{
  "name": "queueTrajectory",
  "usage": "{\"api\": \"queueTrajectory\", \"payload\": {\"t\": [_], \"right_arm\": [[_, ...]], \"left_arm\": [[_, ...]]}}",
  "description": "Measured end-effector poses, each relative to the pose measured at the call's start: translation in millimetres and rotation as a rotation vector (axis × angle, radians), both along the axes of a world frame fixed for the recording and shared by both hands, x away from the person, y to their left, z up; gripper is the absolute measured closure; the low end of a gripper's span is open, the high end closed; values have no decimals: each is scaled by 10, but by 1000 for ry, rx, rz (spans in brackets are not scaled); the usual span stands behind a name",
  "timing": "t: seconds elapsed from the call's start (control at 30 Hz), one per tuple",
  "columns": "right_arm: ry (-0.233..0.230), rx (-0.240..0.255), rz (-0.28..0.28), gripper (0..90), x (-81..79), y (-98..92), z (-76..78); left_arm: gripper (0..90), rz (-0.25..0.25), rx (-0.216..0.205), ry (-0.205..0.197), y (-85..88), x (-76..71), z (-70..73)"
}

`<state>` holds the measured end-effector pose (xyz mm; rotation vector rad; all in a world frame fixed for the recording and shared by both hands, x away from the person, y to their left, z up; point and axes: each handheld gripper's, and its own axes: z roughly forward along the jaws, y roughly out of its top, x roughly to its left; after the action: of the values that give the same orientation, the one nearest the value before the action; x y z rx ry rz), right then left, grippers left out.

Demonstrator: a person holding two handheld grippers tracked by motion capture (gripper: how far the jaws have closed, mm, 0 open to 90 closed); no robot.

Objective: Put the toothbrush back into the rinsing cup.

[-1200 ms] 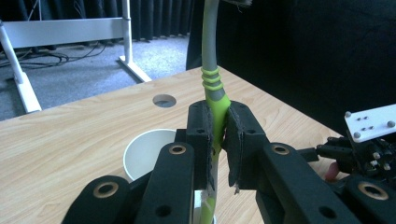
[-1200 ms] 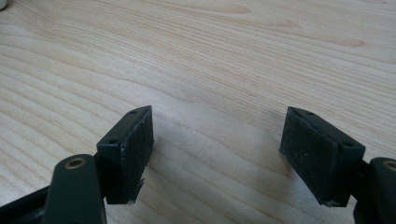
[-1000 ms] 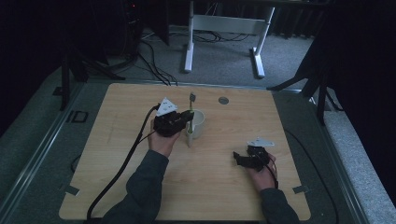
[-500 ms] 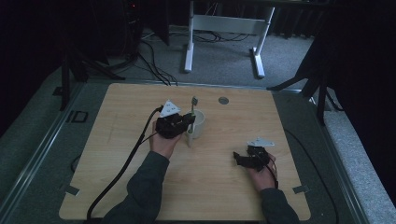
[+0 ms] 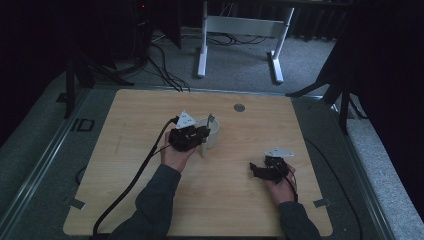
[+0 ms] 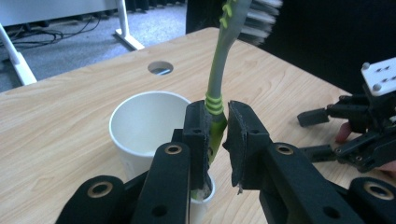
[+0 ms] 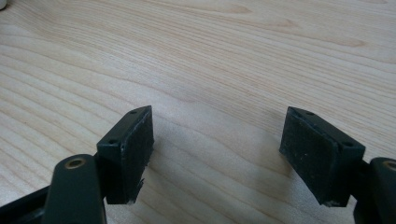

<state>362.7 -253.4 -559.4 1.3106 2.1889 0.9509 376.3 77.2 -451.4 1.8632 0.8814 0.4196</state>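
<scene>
Toothbrush (image 6: 216,88) clamped upright in left hand-held gripper (image 6: 217,122) just beside white cup (image 6: 144,122) at frame centre, seemingly not yet dropped in; right hand-held gripper (image 7: 217,154) spread wide, idle over bare tabletop (image 7: 224,56), lower right.

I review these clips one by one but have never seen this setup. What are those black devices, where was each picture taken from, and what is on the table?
A person sits at a wooden table holding a hand-held two-jaw gripper in each hand; there is no robot arm. The high view looks down from above. The other two pictures come from cameras riding on each gripper, looking along its jaws. The left gripper is closed on a green toothbrush, held upright beside a white cup; its lower end is hidden behind the jaws. The right gripper is open and holds nothing, low over bare wood. A round hole sits near the table's far edge.
</scene>
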Motion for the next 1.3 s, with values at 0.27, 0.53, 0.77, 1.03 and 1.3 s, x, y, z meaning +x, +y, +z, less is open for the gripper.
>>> {"api": "queueTrajectory", "payload": {"t": [0.27, 0.53, 0.77, 1.03, 1.3], "right_arm": [[0, 0, 0, 252, 0, 0, 0], [1, -1, 2, 252, 0, -1, 1], [2, -1, 0, 253, -1, 0, 1], [0, 0, 1, 252, 0, 0, 0], [0, 0, 1, 252, 0, 0, 0]], "left_arm": [[781, 1, 27, 17, -8, -5, -15], [568, -37, 127, 16, -37, -79, -37], [477, -12, 147, 3, -11, -106, -5], [428, -11, 131, 2, 37, -127, 29], [410, -1, 132, 16, 156, -161, -8]]}}
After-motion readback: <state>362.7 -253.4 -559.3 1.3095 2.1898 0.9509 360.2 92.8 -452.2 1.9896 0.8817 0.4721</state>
